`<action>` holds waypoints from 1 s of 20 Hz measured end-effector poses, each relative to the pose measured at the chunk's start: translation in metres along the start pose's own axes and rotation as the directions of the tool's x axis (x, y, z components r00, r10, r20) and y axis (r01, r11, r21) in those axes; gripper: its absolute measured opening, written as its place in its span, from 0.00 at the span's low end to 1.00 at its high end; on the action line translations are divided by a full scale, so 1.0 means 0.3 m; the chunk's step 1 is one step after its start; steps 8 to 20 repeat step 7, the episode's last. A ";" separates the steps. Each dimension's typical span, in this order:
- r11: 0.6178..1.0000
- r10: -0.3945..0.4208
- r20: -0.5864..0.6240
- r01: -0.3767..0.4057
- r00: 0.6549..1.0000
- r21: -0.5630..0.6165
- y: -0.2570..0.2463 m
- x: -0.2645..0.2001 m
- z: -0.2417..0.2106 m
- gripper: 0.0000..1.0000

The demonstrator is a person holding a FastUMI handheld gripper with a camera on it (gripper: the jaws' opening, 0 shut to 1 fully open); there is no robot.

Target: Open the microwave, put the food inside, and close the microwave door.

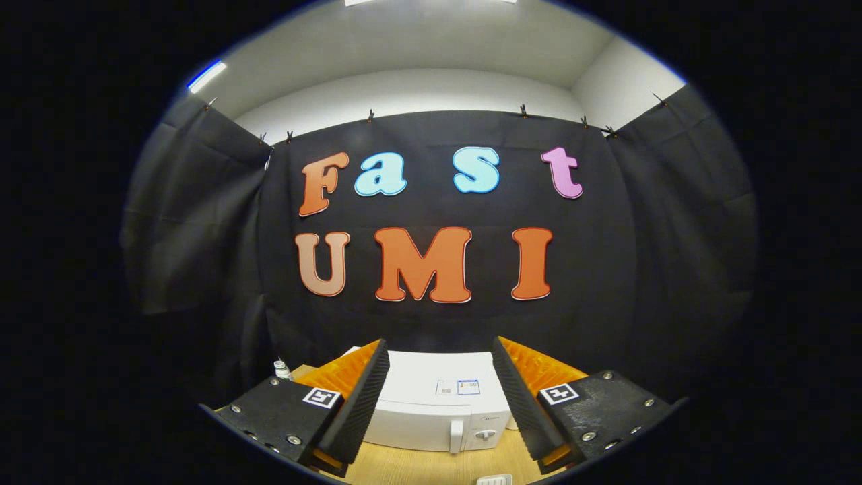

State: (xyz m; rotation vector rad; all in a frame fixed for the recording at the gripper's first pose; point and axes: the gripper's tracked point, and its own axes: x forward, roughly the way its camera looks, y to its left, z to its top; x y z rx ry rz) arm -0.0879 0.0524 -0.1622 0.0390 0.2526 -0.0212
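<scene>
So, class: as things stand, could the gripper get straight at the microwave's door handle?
Probably yes. The gripper is open and holds nothing, and the white microwave, its door shut, sits just beyond the fingers. Nothing stands before its handle on the wooden table.

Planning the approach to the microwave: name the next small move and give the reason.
Probably lower the gripper and ease it forward toward the door handle. Its fingers stand open and empty, held above the white microwave, whose door looks closed; it sits beyond them on the wooden table.
</scene>
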 end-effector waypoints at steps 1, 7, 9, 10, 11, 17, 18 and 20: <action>1.000 -0.013 0.005 0.013 1.000 -0.004 0.005 -0.024 0.013 0.92; 0.997 -0.039 0.037 0.042 0.999 -0.065 -0.010 -0.068 0.078 0.93; 0.997 -0.039 0.037 0.042 0.999 -0.065 -0.010 -0.068 0.078 0.93; 0.997 -0.039 0.037 0.042 0.999 -0.065 -0.010 -0.068 0.078 0.93; 0.997 -0.039 0.037 0.042 0.999 -0.065 -0.010 -0.068 0.078 0.93; 0.997 -0.039 0.037 0.042 0.999 -0.065 -0.010 -0.068 0.078 0.93; 0.997 -0.039 0.037 0.042 0.999 -0.065 -0.010 -0.068 0.078 0.93; 0.997 -0.039 0.037 0.042 0.999 -0.065 -0.010 -0.068 0.078 0.93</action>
